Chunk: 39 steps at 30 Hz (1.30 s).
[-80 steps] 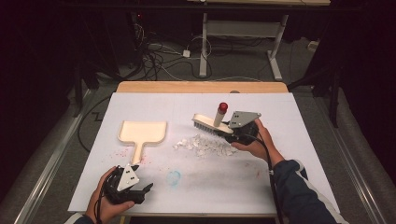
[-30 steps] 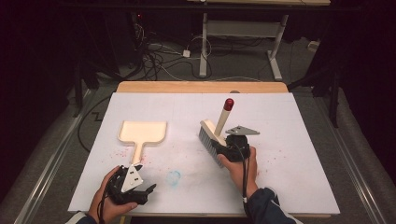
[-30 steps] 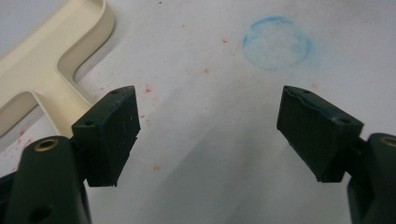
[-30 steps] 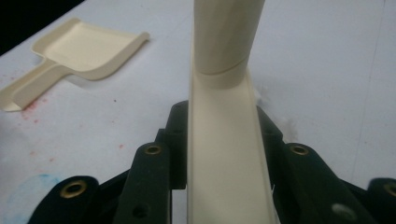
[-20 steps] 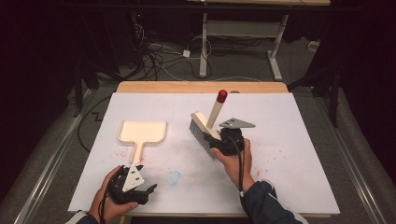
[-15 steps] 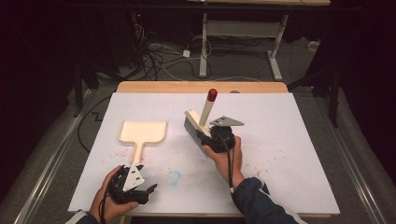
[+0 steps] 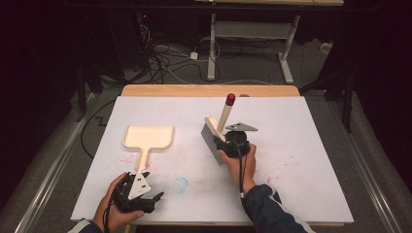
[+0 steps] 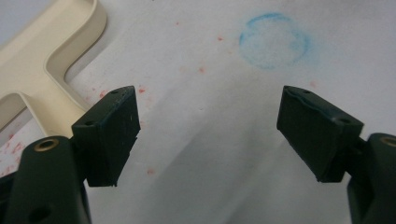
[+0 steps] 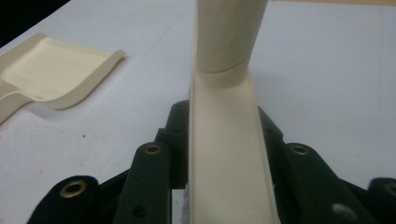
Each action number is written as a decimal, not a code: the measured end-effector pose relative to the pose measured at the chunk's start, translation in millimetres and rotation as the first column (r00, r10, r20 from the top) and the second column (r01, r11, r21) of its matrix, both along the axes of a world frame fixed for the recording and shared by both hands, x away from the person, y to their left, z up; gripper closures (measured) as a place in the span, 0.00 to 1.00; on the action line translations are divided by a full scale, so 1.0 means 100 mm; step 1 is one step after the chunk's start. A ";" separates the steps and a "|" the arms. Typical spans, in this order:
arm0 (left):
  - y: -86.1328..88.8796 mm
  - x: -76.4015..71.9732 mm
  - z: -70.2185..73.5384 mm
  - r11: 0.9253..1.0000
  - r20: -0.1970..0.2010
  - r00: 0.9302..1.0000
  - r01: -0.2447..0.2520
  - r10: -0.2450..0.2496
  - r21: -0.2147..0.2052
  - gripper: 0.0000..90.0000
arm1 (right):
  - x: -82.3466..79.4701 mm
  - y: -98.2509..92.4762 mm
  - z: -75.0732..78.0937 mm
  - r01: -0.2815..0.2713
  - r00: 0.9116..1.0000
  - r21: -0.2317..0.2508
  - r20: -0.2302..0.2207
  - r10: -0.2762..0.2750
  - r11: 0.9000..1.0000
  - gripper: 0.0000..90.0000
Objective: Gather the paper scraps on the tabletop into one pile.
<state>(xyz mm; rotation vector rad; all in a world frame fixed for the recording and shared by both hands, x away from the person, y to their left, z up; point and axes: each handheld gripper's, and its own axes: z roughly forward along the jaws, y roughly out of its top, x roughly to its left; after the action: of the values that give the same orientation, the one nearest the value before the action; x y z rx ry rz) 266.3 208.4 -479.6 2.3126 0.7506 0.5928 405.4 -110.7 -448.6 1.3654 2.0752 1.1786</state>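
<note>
Clamping the cream brush (image 7: 216, 137) by its back, the right tool (image 7: 228, 143) holds it on the white tabletop (image 7: 301, 145) (red-tipped handle raised); the left tool (image 7: 154, 198) rests released near the dustpan (image 7: 147, 138).
</note>
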 end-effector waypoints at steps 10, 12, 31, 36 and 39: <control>-0.05 0.02 0.00 1.000 -0.005 1.000 0.001 -0.001 0.018 0.23 | -0.23 -0.23 0.28 -0.096 0.993 0.015 0.062 0.095 0.995 0.75; -0.04 0.02 -0.01 1.000 -0.005 1.000 -0.002 0.003 0.017 0.23 | -0.31 -0.30 0.37 -0.129 0.987 0.001 0.098 0.128 0.992 0.75; -0.03 0.01 0.02 0.999 0.015 1.000 -0.005 0.005 0.033 0.23 | -0.41 -1.04 0.38 0.033 0.987 -0.140 0.159 -0.010 0.990 0.75; -0.04 0.01 0.01 1.000 0.015 1.000 -0.005 0.004 0.028 0.23 | -0.32 -0.99 0.18 0.079 0.989 -0.183 0.134 -0.055 0.980 0.75; -0.05 0.01 0.01 1.000 0.014 1.000 0.000 -0.001 0.031 0.23 | -0.27 -0.90 0.07 0.099 0.989 -0.186 0.126 -0.076 0.978 0.75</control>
<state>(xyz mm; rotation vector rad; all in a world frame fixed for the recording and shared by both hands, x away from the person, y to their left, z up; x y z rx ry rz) 267.5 203.8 -478.5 2.3347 0.7388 0.6243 378.2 -201.1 -441.4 1.2523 1.9685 0.9707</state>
